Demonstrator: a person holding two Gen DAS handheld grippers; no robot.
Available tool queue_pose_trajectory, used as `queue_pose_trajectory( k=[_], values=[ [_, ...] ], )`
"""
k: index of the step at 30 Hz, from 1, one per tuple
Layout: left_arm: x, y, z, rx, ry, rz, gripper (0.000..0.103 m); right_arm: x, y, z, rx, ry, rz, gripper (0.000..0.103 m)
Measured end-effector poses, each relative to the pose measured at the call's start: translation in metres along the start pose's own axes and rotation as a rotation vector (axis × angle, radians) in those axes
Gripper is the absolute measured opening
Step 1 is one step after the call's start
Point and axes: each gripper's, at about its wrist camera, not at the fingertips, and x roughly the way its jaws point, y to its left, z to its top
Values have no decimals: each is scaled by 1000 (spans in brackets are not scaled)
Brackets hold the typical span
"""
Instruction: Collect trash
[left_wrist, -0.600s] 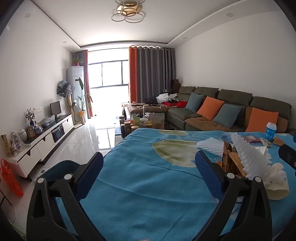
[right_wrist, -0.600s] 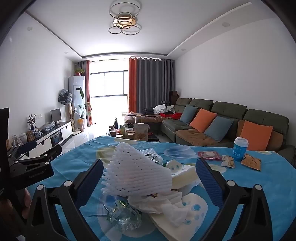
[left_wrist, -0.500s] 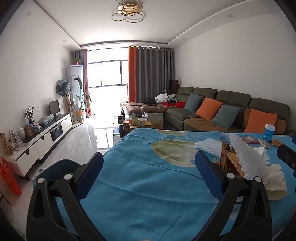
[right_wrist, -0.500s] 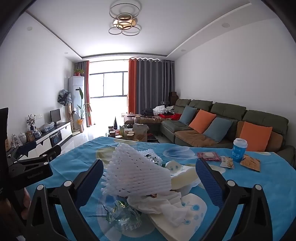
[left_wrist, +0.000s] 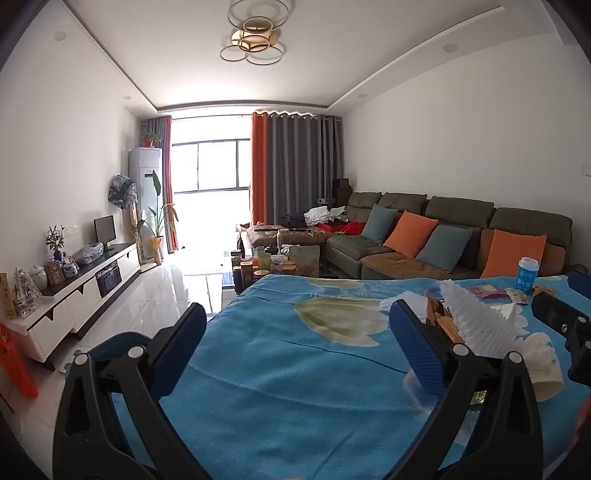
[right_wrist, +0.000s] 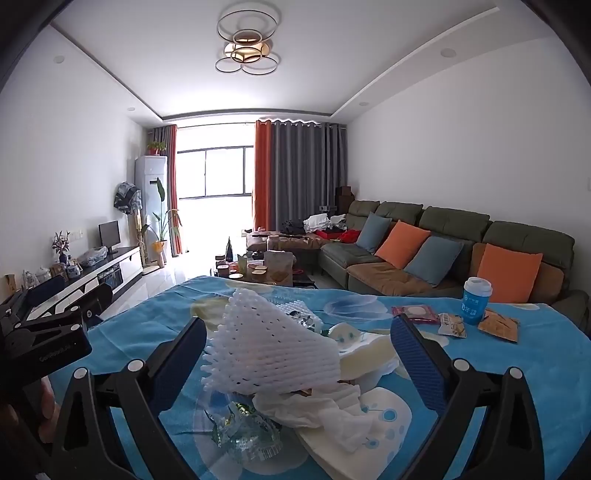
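Left wrist view
Left gripper (left_wrist: 297, 334): jaws wide, empty, over bare blue tablecloth (left_wrist: 280, 369).
Trash pile (left_wrist: 476, 325): right of the claw, just beside its right finger.
Change: view has swung slightly; pile sits lower right than before.

Right wrist view
Right gripper (right_wrist: 297, 349): jaws wide, empty.
Foam net (right_wrist: 269, 354): straight ahead between the fingers, atop tissue (right_wrist: 317, 406) and clear wrapper (right_wrist: 245, 434); long axis slants up-left.
Nearer claw: right, by judgement.
Change: almost none; gripper hardly moved.

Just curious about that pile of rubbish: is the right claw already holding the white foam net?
No: the right claw is open, and the white foam net lies untouched between its blue fingers.
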Motion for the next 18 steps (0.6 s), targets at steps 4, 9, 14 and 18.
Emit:
queue_pose_trajectory(
  k=[4,9,14,18],
  values=[
    [-2,-5,0,3,-14,-2,98,4,2,2,0,1,0,96],
    [-3,-8,-1,1,-27,-6,98,3,2,2,4,-4,-2,96],
    [-1,-12,0,1,-41,-4,98,3,3,1,6,-8,-1,96],
    [-10,-5,-3,-2,-44,-7,98,4,5,1,4,-8,-2,96]
  ],
)
